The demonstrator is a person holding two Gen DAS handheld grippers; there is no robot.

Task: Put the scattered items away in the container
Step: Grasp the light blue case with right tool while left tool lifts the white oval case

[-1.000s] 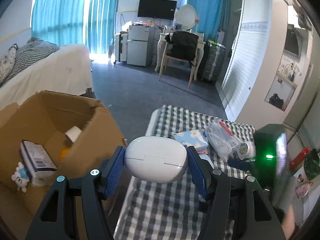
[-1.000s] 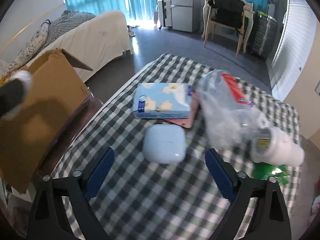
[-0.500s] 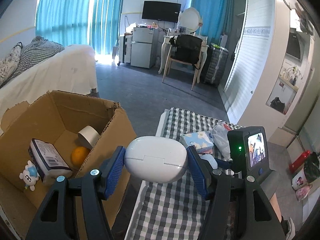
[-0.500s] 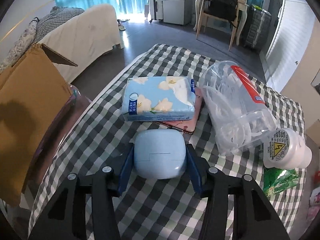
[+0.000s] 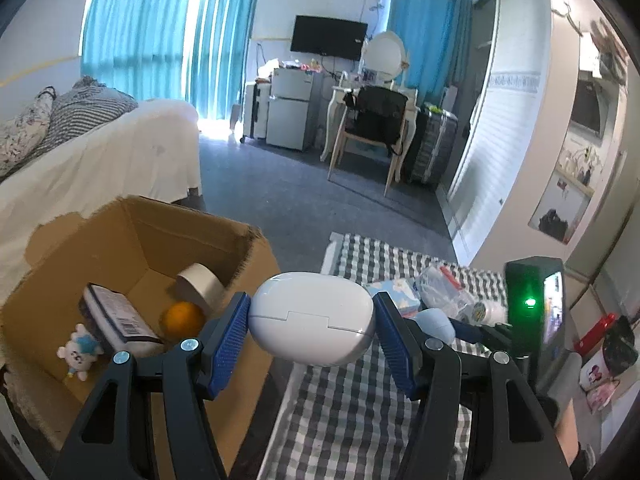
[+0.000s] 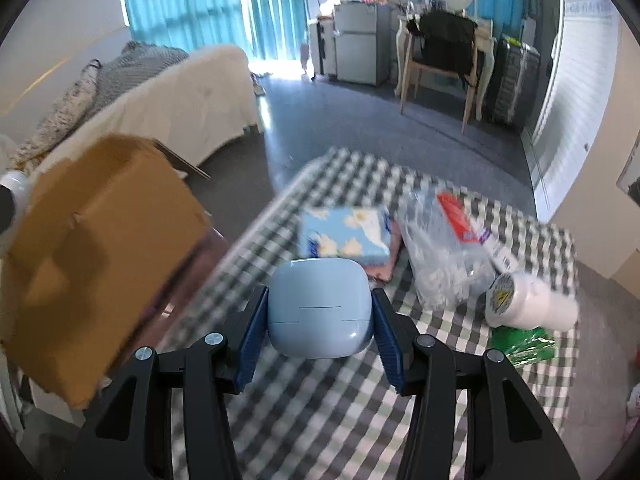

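Since a second ago the right gripper (image 6: 318, 318), whose jaws then stood wide around a pale blue case (image 6: 319, 308) lying on the table (image 6: 320, 408), has closed on that case and lifted it clear of the checked cloth. The left gripper (image 5: 312, 326) has kept its jaws pressed on a white oval case (image 5: 312, 316) and now hangs between the box and the table's edge, with more of the box's inside in view.

At the left, the open cardboard box (image 5: 240, 240) holds a small white plush toy (image 5: 80, 350), a packet with a barcode label (image 5: 120, 320), an orange (image 5: 183, 318) and a roll of tape (image 5: 198, 284) leaning in the far corner.

Further right, on the table, lie a blue floral tissue pack (image 6: 346, 236) resting partly on a flat pink item (image 6: 386, 268), a clear plastic bag with a red strip (image 6: 444, 248), a white jar on its side (image 6: 528, 306) and a green wrapper (image 6: 524, 346) just in front of the jar.
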